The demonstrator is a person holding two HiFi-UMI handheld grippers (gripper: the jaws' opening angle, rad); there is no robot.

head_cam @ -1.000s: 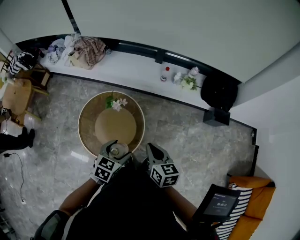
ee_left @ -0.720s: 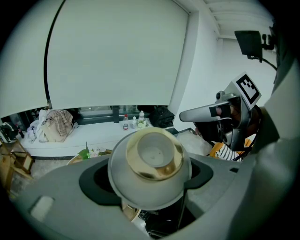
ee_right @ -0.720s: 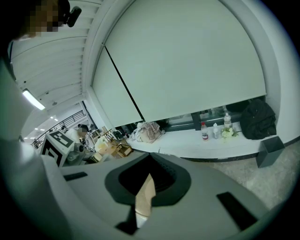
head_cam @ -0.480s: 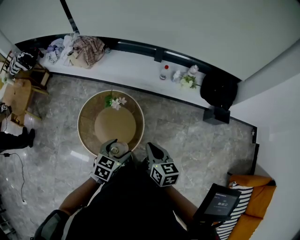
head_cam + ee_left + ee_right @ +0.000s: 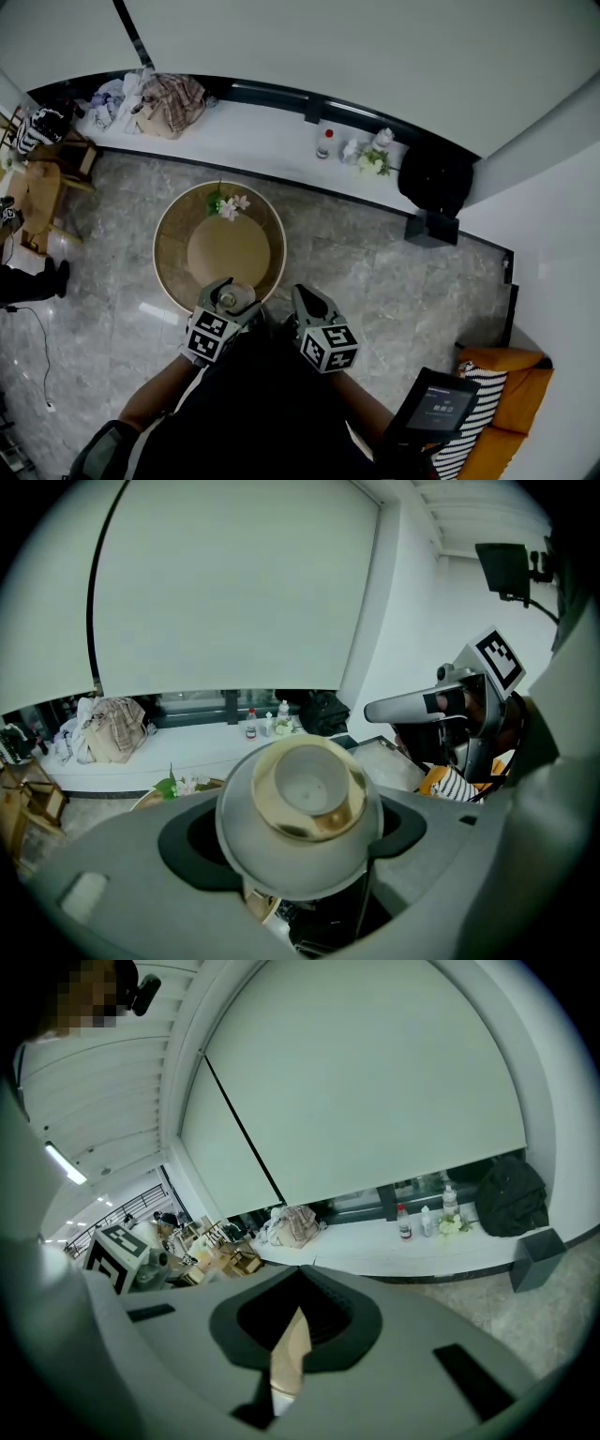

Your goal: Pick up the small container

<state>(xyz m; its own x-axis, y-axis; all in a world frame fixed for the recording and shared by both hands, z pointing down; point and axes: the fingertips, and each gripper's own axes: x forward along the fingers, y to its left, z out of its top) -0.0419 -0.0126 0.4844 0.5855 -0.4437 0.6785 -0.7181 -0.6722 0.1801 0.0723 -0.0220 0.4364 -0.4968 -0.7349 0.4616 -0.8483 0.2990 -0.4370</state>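
Observation:
The small container [image 5: 230, 301] is a round white cup with a gold rim. It sits between the jaws of my left gripper [image 5: 226, 298], which is shut on it over the near edge of the round wooden table [image 5: 172, 251]. In the left gripper view the container [image 5: 300, 803] fills the space between the jaws, and the left gripper [image 5: 296, 841] clasps its sides. My right gripper [image 5: 306, 303] hovers beside it to the right, off the table. In the right gripper view its jaws [image 5: 295, 1326] are closed, with nothing between them.
A sprig of white flowers [image 5: 228, 204] lies at the table's far side. Along the white ledge [image 5: 262, 131] at the back are bottles [image 5: 324, 142], a heap of clothes [image 5: 167, 94] and a black bag [image 5: 437, 181]. A tablet [image 5: 437, 407] and an orange seat [image 5: 511, 375] are at lower right.

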